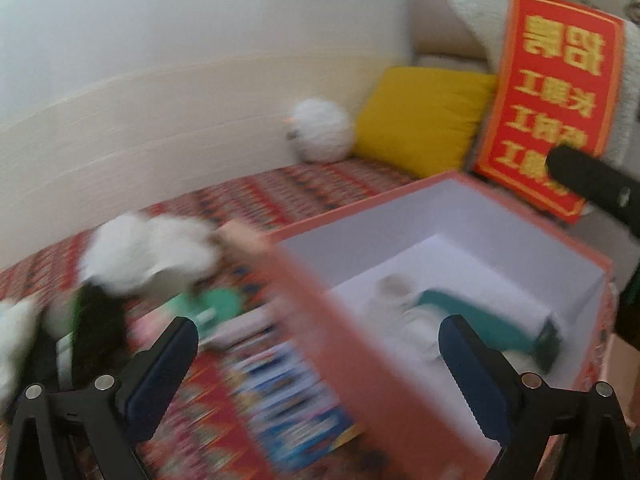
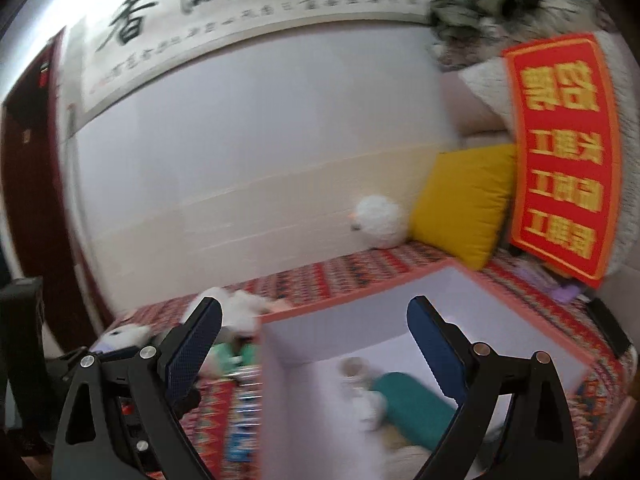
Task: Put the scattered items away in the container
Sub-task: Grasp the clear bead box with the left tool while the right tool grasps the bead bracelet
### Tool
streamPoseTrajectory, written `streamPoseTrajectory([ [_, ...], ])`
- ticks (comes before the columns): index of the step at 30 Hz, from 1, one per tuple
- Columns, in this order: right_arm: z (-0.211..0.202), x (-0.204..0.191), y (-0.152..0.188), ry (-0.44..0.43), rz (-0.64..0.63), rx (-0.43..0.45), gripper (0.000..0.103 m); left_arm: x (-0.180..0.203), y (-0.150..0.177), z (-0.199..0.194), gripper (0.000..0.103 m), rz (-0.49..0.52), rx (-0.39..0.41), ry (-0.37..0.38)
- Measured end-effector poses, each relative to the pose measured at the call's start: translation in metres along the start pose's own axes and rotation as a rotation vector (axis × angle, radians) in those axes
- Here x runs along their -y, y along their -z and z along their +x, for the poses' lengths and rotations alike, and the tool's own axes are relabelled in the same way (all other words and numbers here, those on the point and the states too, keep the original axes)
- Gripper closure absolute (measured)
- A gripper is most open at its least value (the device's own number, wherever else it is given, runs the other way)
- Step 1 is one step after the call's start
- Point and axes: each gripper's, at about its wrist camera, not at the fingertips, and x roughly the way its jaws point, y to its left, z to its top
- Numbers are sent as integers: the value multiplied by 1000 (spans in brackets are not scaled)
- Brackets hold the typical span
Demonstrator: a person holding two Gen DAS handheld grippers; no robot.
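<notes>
A salmon-pink box [image 1: 320, 304] with a white inside stands open on the patterned bed; the right wrist view shows it too [image 2: 352, 304]. Inside lie a teal pouch [image 1: 492, 320] [image 2: 412, 404] and a pale soft item [image 1: 400, 312]. Left of the box lie white plush toys [image 1: 148, 252] [image 2: 236, 312], a green item [image 1: 216, 304] and a colourful flat pack [image 1: 288, 396]. My left gripper [image 1: 320, 368] is open, straddling the box's near wall. My right gripper [image 2: 316, 344] is open over the box's left wall, holding nothing. Both views are motion-blurred.
A white fluffy ball [image 1: 320, 130], a yellow cushion [image 1: 424, 120] and a red banner with gold characters [image 1: 552, 96] stand against the wall behind the box. A black bar [image 1: 596, 188], part of the other gripper, crosses the right edge. A dark object [image 2: 608, 328] lies right of the box.
</notes>
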Motion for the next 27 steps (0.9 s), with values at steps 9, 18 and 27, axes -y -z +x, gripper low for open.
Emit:
streamPoseTrajectory([
  [9,67,-158,68,-315,-179,-254,7,-150,125,-49,3,-167,-186,-195],
  [18,133,-270,184,-365,-553,-492,14,-205,225,-38,3,-197,-361,-202],
  [27,177,-310,243,-433,-720,-596,42,-218,235,-18,3,-208,-326,-168],
])
